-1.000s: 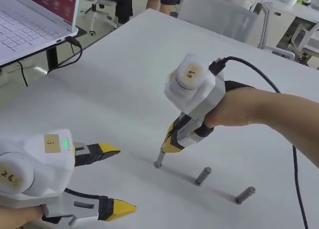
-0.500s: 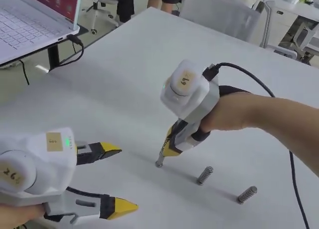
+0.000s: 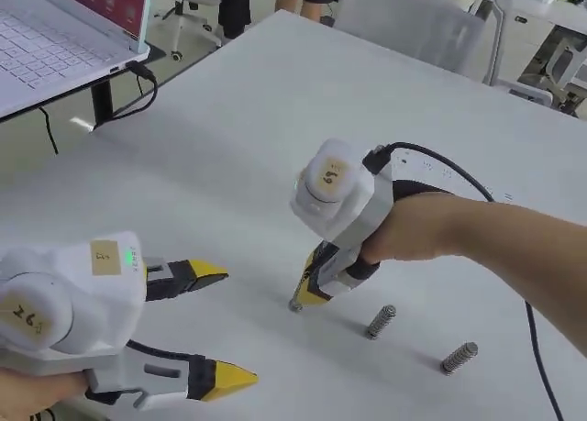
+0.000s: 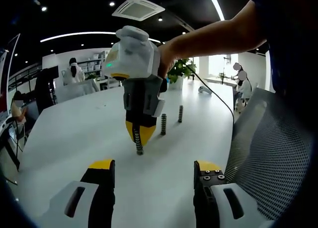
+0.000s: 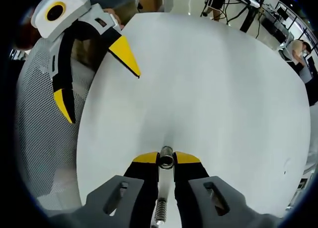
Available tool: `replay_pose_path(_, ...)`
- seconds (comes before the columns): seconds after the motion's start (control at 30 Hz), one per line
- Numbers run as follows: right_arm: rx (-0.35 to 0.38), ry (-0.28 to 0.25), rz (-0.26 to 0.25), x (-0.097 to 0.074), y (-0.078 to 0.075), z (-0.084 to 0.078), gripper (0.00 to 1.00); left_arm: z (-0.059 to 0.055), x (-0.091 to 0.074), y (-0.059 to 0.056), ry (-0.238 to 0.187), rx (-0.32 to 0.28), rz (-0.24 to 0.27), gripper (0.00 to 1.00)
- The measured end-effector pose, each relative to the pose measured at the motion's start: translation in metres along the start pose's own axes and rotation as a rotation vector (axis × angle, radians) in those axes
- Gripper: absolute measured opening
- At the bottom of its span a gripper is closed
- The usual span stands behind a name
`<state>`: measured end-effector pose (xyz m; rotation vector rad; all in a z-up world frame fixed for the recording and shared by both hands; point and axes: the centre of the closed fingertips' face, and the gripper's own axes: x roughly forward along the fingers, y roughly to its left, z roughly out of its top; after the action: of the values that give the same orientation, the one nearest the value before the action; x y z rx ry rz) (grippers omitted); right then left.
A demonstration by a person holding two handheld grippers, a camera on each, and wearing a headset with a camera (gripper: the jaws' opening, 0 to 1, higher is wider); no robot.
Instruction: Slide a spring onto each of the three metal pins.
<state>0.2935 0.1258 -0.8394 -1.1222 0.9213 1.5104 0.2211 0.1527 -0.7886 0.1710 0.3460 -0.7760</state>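
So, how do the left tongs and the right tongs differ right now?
The left tongs stand wide open and hold nothing; the right tongs are shut on a spring. The left tongs lie nearly level, while the right tongs point steeply down at the table. Both have yellow tips.

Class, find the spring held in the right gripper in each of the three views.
Head view: spring lower centre, under the right gripper.
Left gripper view: spring centre, beneath that gripper.
Right gripper view: spring bottom centre, between the jaws.
Shared landmark: the yellow-tipped left gripper.
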Motion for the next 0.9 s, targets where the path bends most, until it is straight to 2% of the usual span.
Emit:
replay_pose_path(0.37, -0.005, 0.011, 0.004, 0.0070, 0.0020, -0.0038, 0.09, -0.0010, 0.0004, -0.0005, 0.005, 0.000, -0.004, 0.60)
replay_pose_path(0.6, -0.002, -0.004, 0.005, 0.0074, 0.0033, -0.0026, 0.09, 0.0001, 0.0015, -0.0015, 0.004, 0.001, -0.010, 0.59)
replay_pose_path(0.73, -0.021, 0.009, -0.009, 0.0086, 0.0037, -0.0055, 0.14, -0.0010, 0.0018, -0.0011, 0.005, -0.004, -0.011, 0.59)
replay_pose_path(0.9, 0.004, -0.004, -0.006, 0.0075, 0.0029, -0.0072, 0.16, -0.0018, 0.0027, -0.0011, 0.006, -0.004, -0.013, 0.59)
